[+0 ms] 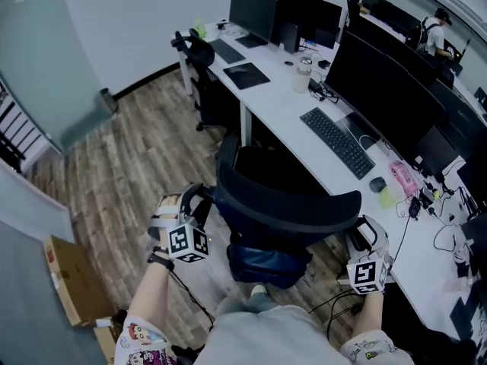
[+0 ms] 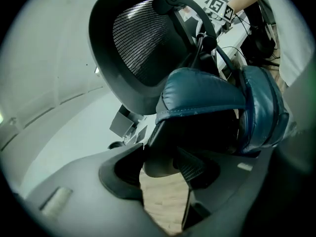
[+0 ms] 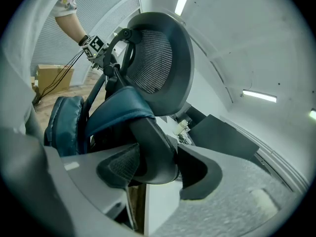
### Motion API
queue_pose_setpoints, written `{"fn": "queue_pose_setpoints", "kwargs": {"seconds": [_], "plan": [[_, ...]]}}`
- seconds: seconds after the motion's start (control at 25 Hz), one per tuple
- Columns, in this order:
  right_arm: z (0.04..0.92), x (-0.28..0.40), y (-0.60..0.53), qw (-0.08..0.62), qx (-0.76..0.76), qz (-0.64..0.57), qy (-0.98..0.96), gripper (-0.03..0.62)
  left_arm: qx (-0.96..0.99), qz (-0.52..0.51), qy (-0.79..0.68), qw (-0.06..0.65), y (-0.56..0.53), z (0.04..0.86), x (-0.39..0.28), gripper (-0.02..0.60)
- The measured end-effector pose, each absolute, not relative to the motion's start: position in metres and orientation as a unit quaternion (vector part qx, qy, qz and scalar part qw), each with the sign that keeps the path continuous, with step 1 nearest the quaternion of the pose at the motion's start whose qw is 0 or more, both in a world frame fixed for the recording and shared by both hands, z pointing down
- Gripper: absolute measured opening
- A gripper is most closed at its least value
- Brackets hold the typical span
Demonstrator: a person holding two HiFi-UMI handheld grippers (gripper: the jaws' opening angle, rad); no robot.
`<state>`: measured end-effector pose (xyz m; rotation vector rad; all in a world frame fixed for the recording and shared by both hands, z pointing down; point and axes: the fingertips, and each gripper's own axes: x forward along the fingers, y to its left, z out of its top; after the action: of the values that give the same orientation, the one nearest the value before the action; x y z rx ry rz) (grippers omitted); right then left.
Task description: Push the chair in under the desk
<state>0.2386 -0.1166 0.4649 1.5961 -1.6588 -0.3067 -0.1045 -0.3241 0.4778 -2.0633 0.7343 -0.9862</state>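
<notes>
Gripping chair (image 1: 285, 207) from behind: left tool (image 1: 196, 204) is clamping a dark bar on its left side, right tool (image 1: 364, 233) is clamping one on its right. Chair is standing on floor (image 1: 129, 166) between both tools, facing tabletop (image 1: 283, 124), not yet under.

The person wears a pale grey shirt (image 1: 266, 331) with short sleeves (image 1: 143, 342), and both sleeves carry a colourful cartoon print. The left gripper (image 1: 204, 205) and the right gripper (image 1: 358, 234) have smooth grey bodies. Each one bears a white cube (image 1: 188, 243) with black square markers on its faces. Their jaws end in dark ribbed pads (image 3: 121, 164). From each gripper runs a thin black cable (image 1: 190, 295) towards the person.
</notes>
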Motion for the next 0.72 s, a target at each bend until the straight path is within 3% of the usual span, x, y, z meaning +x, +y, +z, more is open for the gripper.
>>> {"fn": "queue_pose_setpoints", "kwargs": {"seconds": [0.72], "plan": [[0.468,0.230,-0.143,0.413,0.725,-0.056,-0.548,0.239,-0.835,-0.321,0.161,0.418,-0.438,0.476,-0.040,0.222]]}}
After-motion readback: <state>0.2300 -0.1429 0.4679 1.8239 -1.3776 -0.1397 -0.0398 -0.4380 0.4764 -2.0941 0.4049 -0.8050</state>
